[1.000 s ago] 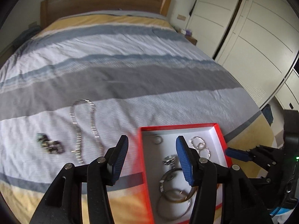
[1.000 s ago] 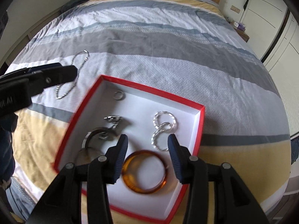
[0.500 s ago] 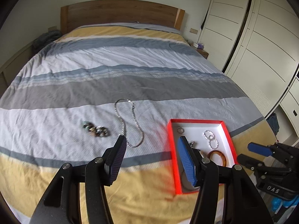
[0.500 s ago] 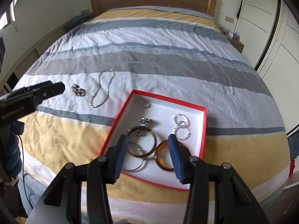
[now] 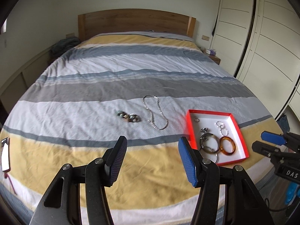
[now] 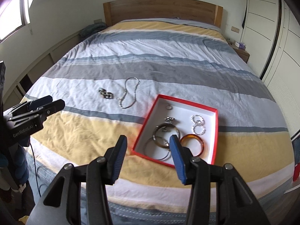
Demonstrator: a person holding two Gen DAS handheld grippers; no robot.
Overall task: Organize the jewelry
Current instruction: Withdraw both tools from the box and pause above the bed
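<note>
Jewelry on the bed: two pieces left outside the box

Nearest to us, both tools hang above the foot of the bed with nothing in them. We hold the left gripper (image 5: pixel 151 150) with its blue pads spread apart over the yellow stripe of the bedspread (image 5: pixel 131 71), and only cloth shows in the gap. We hold the right gripper (image 6: pixel 148 150) likewise parted and empty, near the front edge of the red box (image 6: pixel 187 101).

Next out, the red box lies open on the cover, toward the right-hand side of the bed. Inside we count an amber bangle (image 6: pixel 193 145), a dark tortoiseshell bangle (image 6: pixel 166 135) lying over a thin silver hoop, a small silver charm, a pair of twisted silver rings (image 6: pixel 197 124) and a small plain ring (image 6: pixel 169 107) at the far end.

Beyond and left of the box, directly on the pale stripe, lie the silver chain necklace (image 5: pixel 155 112) in a loose loop and, just beside it, a small beaded cluster (image 5: pixel 129 117), blurred, perhaps a bracelet.

Step in hand, as we judge it: we stand between picks, with most of the sorting done.

Next move, as we judge it: reach the left gripper forward and down to the chain or the cluster, pinch a low, thin piece off soft cloth without catching fabric, then carry it to the box.
</note>
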